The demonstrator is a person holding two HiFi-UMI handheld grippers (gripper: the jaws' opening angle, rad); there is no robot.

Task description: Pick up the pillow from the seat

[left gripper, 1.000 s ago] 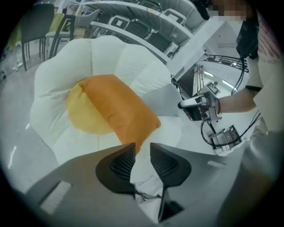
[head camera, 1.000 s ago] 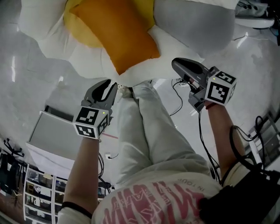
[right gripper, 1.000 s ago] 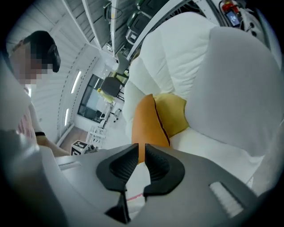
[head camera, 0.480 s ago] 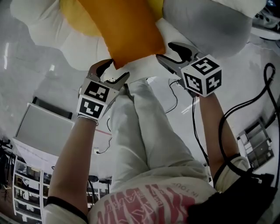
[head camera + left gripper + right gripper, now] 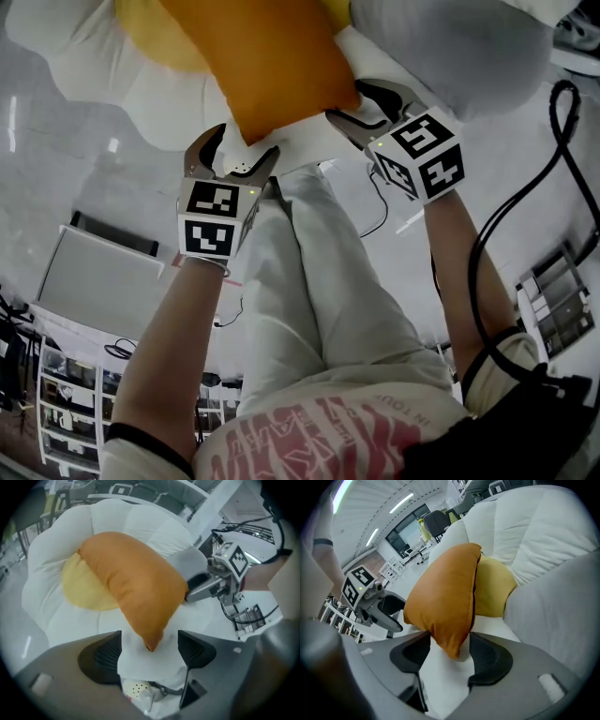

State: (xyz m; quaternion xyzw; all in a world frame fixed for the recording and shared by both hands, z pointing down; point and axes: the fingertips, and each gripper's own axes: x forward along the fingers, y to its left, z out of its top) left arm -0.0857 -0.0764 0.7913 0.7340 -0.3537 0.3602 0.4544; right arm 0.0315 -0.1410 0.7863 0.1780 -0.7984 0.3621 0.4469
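An orange pillow (image 5: pixel 272 66) lies on a white, petal-shaped seat (image 5: pixel 94 56), over a round yellow cushion (image 5: pixel 86 590). My left gripper (image 5: pixel 242 145) is at the pillow's near left corner. Its jaws have just been opening, and in the left gripper view that corner (image 5: pixel 150 641) points down between the wide-apart pads without touching them. My right gripper (image 5: pixel 349 101) is at the near right corner. Its jaws have also just been opening, and the corner (image 5: pixel 452 644) hangs in the gap between them. Each gripper view shows the other gripper beside the pillow.
A grey petal (image 5: pixel 441 47) of the seat bulges just right of my right gripper. The person's legs in light trousers (image 5: pixel 309 272) stand below the seat's front edge. Black cables (image 5: pixel 487 244) trail on the floor at right, and a pale box (image 5: pixel 94 281) sits at left.
Both grippers have moved toward the pillow's near corners and their jaws have gone from nearly shut to wide apart. The right gripper has rolled, so its marker cube faces differently.
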